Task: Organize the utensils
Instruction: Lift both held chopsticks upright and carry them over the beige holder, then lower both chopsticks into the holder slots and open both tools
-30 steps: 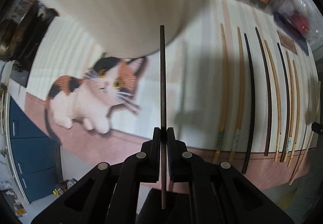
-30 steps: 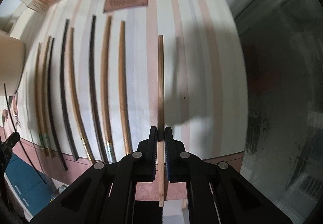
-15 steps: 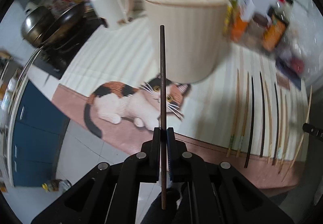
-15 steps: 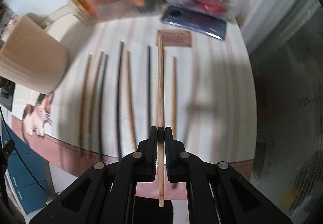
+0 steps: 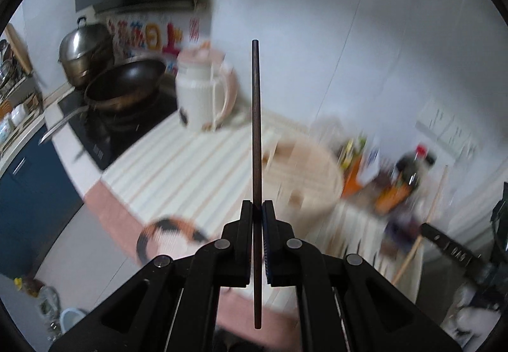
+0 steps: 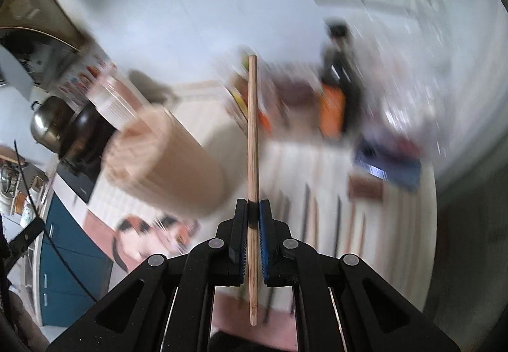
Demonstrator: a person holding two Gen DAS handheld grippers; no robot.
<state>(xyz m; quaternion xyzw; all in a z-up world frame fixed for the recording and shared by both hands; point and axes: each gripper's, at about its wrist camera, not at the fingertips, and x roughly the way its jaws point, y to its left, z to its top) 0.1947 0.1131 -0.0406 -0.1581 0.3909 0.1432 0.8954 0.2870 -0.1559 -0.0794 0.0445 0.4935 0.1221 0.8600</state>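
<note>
Left wrist view: a thin dark round chopstick [image 5: 256, 136] is clamped upright by the left gripper [image 5: 257, 218], above a ribbed beige holder [image 5: 314, 174]. Rightward, a pale wooden chopstick [image 6: 252, 142] is pinched by the right gripper [image 6: 253, 215]; more chopsticks [image 6: 327, 222] lie on the striped mat [image 6: 409, 225].

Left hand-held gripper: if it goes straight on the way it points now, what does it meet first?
Probably the beige container: the dark chopstick held in the left hand-held gripper crosses its rim. Blur leaves depth uncertain; the tip appears against the white wall.

Left gripper [image 5: 257, 209] jaws pinched tight; right gripper [image 6: 253, 209] likewise, both apparently raised, views blurred.
</note>
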